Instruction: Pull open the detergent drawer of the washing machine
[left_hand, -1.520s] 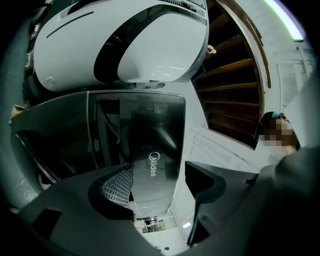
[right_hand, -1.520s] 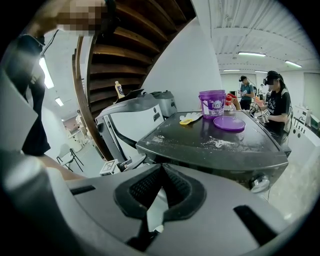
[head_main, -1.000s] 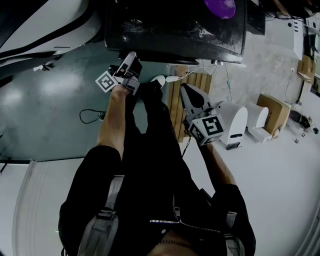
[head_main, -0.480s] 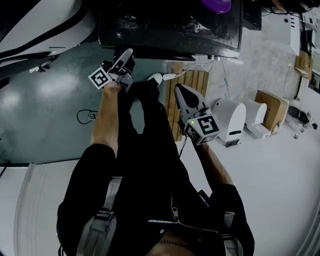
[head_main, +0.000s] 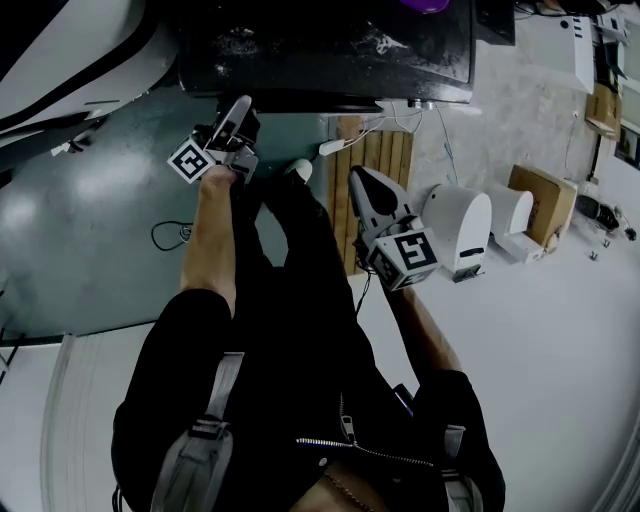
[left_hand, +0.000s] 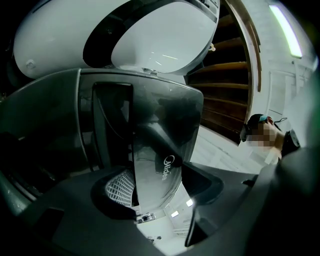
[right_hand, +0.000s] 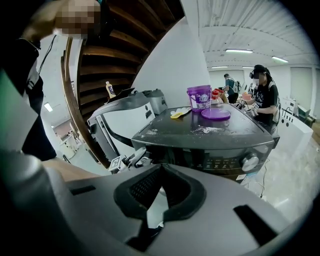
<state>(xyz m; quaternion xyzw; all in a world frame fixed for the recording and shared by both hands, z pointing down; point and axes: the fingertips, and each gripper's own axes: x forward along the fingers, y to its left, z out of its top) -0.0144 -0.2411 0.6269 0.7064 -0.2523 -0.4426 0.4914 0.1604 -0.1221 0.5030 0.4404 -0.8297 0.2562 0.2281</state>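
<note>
The dark washing machine (head_main: 320, 50) fills the top of the head view. My left gripper (head_main: 238, 110) is up against its front upper left corner. In the left gripper view a glossy grey drawer front (left_hand: 160, 150) with a logo stands between the jaws of the left gripper (left_hand: 160, 187). The jaws are closing round it, and the ribbed left pad (left_hand: 120, 187) lies right beside its edge. My right gripper (head_main: 362, 182) hangs lower and to the right, away from the machine. Its pads meet with nothing between them, as the right gripper view shows (right_hand: 161, 170).
A purple tub (right_hand: 199, 96) and a purple lid (right_hand: 216, 114) sit on the machine's top, and a dial (right_hand: 248, 161) is on its front. White appliances (head_main: 465, 235), a cardboard box (head_main: 540, 205), wooden slats (head_main: 372, 165) and a floor cable (head_main: 175, 235) lie around. People (right_hand: 264, 95) stand behind.
The head view has slid a little, so machine and left gripper sit slightly further left. The left gripper stays at the machine's front corner. The right gripper has hardly moved.
</note>
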